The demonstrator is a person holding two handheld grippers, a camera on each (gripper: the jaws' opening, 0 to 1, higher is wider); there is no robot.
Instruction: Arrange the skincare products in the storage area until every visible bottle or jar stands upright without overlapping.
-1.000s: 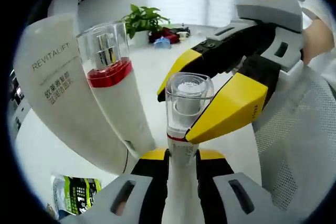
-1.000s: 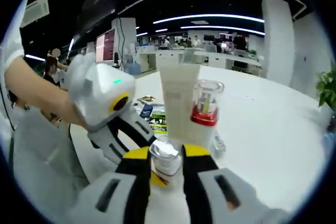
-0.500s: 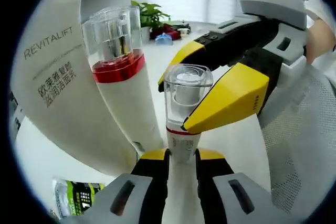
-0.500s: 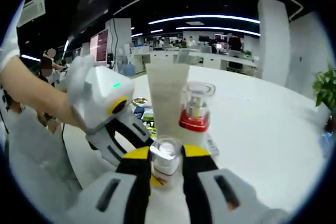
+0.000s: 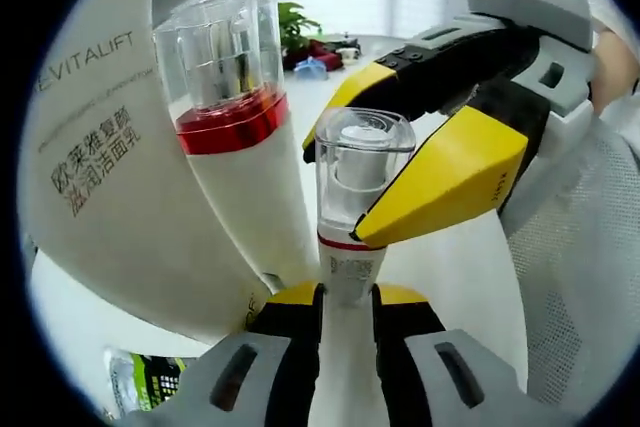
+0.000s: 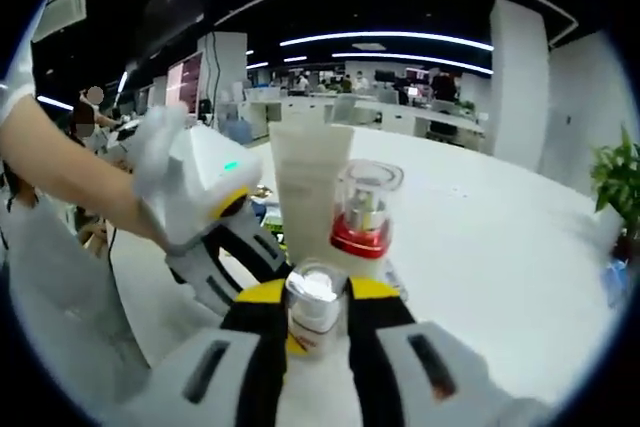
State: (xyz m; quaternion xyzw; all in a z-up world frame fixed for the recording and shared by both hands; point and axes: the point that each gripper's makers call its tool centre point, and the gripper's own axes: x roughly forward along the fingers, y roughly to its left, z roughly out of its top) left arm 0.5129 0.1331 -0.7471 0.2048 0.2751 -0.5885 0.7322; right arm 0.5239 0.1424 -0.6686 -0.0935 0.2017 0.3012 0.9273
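Closer now than a moment ago: in the left gripper view the red-banded bottle [image 5: 238, 137] and the white tube [image 5: 110, 167] loom larger and nearer the lens, so the camera has crept in on them while the grip stays put. Same view, the left gripper [image 5: 346, 299] has its yellow-tipped jaws clamped on the neck of the small pump bottle [image 5: 357, 187], clear cap up, thin red ring below it, label just above the jaws. The right gripper [image 5: 385, 182] reaches in from the right and pinches that same clear cap, one yellow pad in front, the other behind. The red-banded bottle stands just left of the small one, the printed tube behind it, both tilted in this lens. A green packet [image 5: 150, 382] lies low on the white table [image 5: 450, 267], and a potted plant [image 5: 296, 21] sits far back. Over to the right gripper view: the right gripper [image 6: 316, 309] squeezes the small pump bottle [image 6: 316, 297] from either side, seen almost cap-on. The left gripper [image 6: 225, 237] comes in from the left beneath it, held by a person's arm [image 6: 60, 162]. Beyond, the red-banded bottle [image 6: 364, 212] stands upright on the table [image 6: 480, 247], touching or just in front of the white tube [image 6: 312, 182], with packets [image 6: 268, 215] lying beside them.
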